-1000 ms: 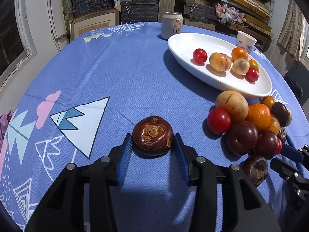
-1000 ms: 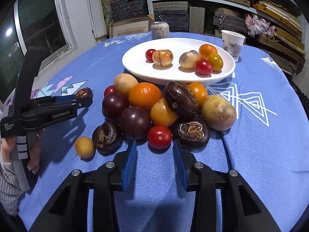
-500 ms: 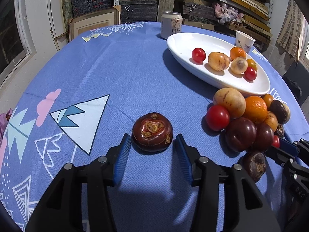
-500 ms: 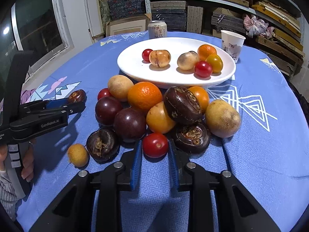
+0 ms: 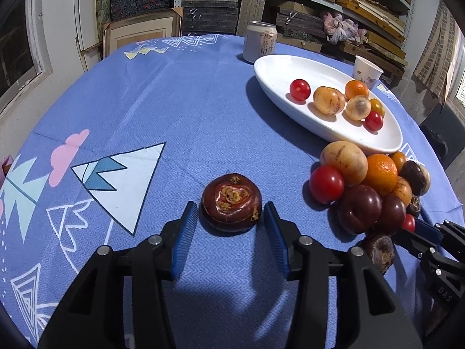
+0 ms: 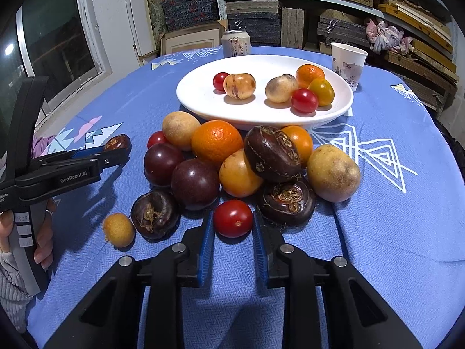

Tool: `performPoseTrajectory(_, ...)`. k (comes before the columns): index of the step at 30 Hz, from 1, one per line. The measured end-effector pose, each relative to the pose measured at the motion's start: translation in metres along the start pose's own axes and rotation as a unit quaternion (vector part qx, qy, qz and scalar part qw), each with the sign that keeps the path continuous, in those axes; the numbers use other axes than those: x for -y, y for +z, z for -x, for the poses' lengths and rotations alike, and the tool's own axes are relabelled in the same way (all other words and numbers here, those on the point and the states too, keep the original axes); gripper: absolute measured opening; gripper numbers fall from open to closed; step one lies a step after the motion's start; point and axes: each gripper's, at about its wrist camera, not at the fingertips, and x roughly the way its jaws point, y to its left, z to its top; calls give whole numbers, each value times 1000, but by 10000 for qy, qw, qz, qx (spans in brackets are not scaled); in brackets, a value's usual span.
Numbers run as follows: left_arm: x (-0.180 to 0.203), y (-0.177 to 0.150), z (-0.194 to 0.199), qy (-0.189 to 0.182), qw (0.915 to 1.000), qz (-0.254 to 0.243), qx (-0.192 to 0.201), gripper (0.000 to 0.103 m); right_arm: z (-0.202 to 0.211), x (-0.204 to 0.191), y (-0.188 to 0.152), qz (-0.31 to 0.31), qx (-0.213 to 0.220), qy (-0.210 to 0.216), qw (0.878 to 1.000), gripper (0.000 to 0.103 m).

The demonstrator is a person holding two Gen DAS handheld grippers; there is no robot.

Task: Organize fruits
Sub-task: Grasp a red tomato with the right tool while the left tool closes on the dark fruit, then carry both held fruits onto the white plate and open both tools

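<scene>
Wide bare blue cloth lies left of the left gripper (image 5: 229, 232); the bench (image 5: 203, 110) edge curves far off. Its jaws stand spread beside a flat dark chestnut (image 5: 231, 202), scarred top up, not pressing. The right gripper (image 6: 232, 232) pinches a round red tomato (image 6: 233, 218) at the crowded pile's near edge, before the white plate (image 6: 197, 99).

black grippers (image 6: 232, 226), blue ribbed pads (image 6: 205, 247)
</scene>
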Motion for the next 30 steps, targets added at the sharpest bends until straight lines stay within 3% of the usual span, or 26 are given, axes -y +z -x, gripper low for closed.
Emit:
performPoseTrajectory(12, -4, 3, 1, -207, 9997, 117, 62, 42, 3, -1, -1, 18, 38, 16, 10000, 27)
performPoseTrajectory(16, -1, 2, 10, -145, 9995, 44, 274, 42, 10, -4, -2, 75, 167, 38, 9998, 27)
performPoseTrajectory(24, 7, 6, 32, -127, 9977, -107, 651, 42, 46, 1, 6, -21, 824, 114, 9965, 26)
performPoseTrajectory(30, 22, 52, 61, -245, 9944, -235, 997, 42, 88, 23, 54, -224, 1353, 27, 9905, 26)
